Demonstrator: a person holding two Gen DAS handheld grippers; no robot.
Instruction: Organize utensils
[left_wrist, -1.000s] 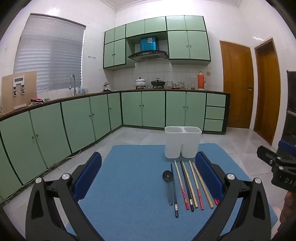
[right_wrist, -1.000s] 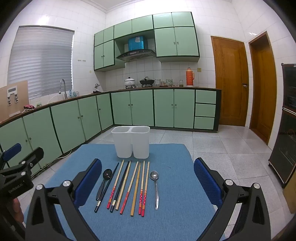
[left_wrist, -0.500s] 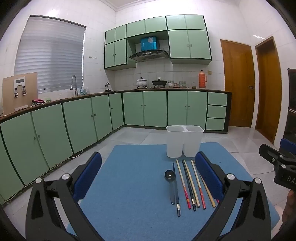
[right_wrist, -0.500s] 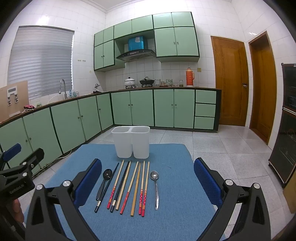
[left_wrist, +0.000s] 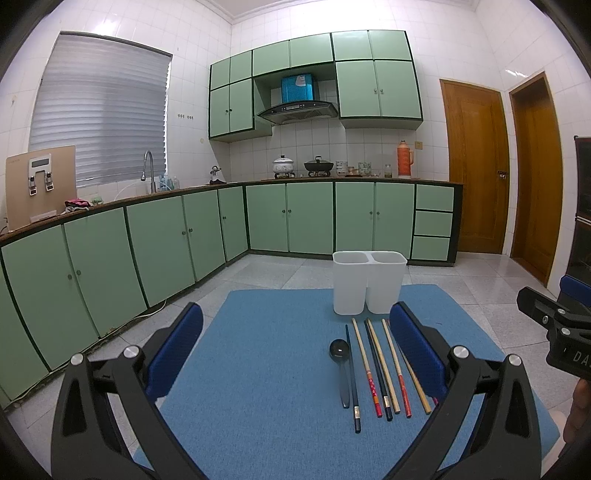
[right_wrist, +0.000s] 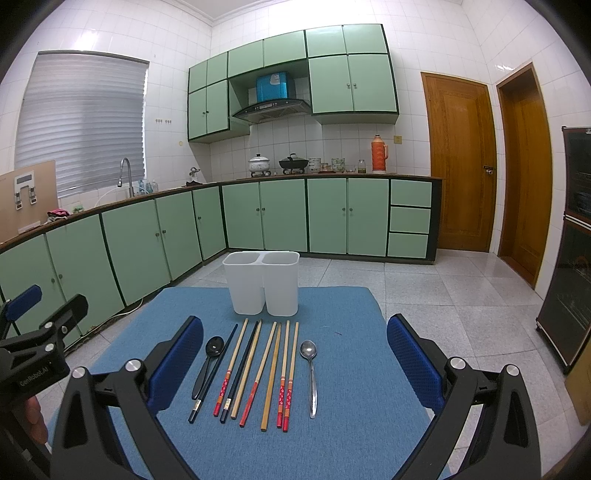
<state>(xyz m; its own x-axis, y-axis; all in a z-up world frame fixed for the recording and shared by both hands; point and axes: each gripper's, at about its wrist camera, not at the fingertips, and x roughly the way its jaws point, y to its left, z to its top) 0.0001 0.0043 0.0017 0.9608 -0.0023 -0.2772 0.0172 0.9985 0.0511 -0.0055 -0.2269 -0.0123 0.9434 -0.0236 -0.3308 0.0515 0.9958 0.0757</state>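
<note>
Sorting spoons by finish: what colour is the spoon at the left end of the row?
Black; the right wrist view shows it best.

Two-compartment utensil holder (right_wrist: 262, 282) at mat's (right_wrist: 362, 369) far edge; nearer, chopsticks (right_wrist: 273, 373) lie in a row, spoon (right_wrist: 210, 360) left, spoon (right_wrist: 310, 373) right.

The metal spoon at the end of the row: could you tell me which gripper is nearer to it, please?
Right. The metal spoon lies between the open right gripper's fingers; the left gripper sits further left, beyond the black spoon.
</note>
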